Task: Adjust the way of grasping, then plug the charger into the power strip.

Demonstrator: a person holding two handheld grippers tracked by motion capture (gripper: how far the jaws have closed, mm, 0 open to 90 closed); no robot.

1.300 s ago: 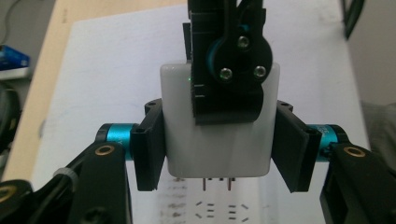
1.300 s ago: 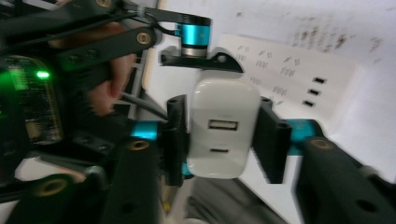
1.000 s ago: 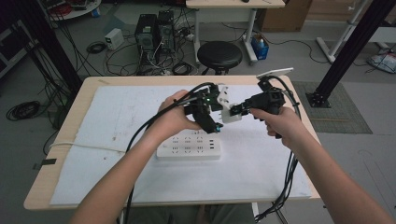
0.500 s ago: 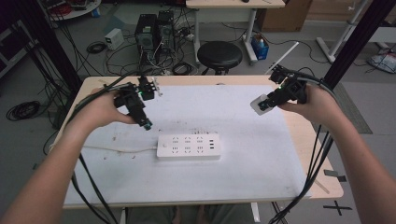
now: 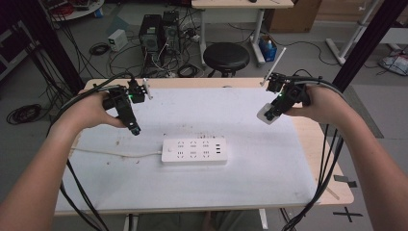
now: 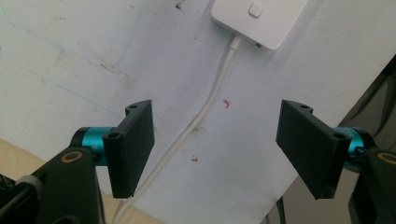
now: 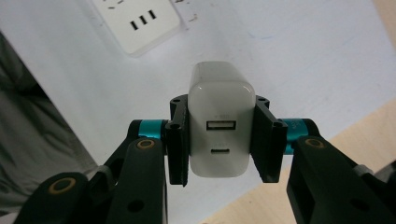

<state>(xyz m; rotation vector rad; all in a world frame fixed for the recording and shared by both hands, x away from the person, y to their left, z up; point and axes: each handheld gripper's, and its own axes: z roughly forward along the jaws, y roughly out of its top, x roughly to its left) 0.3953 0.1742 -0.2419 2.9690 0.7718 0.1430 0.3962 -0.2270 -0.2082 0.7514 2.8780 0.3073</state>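
A white power strip (image 5: 194, 150) lies flat in the middle of the white table cover, its cord (image 5: 115, 153) running off to the left. One end of the power strip (image 6: 258, 19) and its cord (image 6: 205, 109) appear past my left gripper (image 6: 217, 140), which is open with nothing between its jaws. That left gripper (image 5: 132, 126) hovers at the table's left. At the table's right, above the cover, my right gripper (image 5: 270, 113) is shut on a white USB charger (image 7: 220, 126), port face toward the camera. A corner of the power strip (image 7: 140, 23) lies beyond it.
The wooden table edge (image 5: 337, 180) frames the white cover (image 5: 269, 173). Behind the table stand a black stool (image 5: 226, 55), computer towers (image 5: 156, 33) and tangled floor cables. Gripper cables (image 5: 327, 159) hang over the table's front at both sides.
Both grippers have drawn apart from the middle over the power strip, the left out to the left, the right out to the right with the charger. Since half a second ago they barely moved.
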